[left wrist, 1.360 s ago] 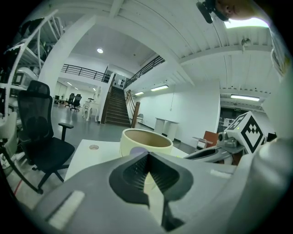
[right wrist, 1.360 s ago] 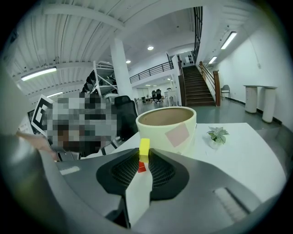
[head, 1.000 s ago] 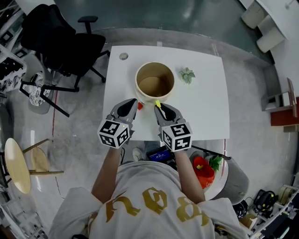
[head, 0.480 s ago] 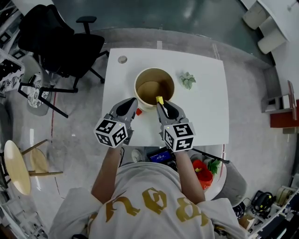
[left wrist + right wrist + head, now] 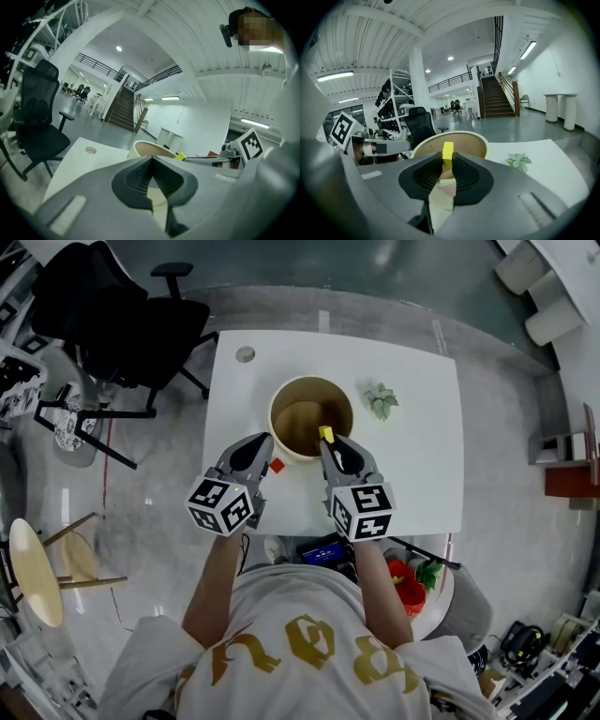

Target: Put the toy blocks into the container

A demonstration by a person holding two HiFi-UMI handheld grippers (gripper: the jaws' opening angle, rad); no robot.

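The round cream container [image 5: 273,418] stands in the middle of the white table [image 5: 412,465]. My right gripper [image 5: 327,439] is shut on a small yellow block [image 5: 326,434], held at the container's near rim. In the right gripper view the yellow block [image 5: 447,152] sticks up between the pads, with the container [image 5: 464,145] just beyond. My left gripper [image 5: 264,440] is beside the container's near left side with its jaws shut and nothing between them [image 5: 151,159]. A red block [image 5: 277,465] lies on the table just right of the left gripper.
A green leaf-shaped toy [image 5: 381,400] lies right of the container. A small round hole [image 5: 245,354] marks the table's far left corner. A black office chair [image 5: 112,315] stands off the table's left; a wooden stool [image 5: 33,573] is on the floor at the left.
Both grippers have moved forward toward the container. The yellow block has gone from the table's near side to the container's rim. The red block has stayed where it was.
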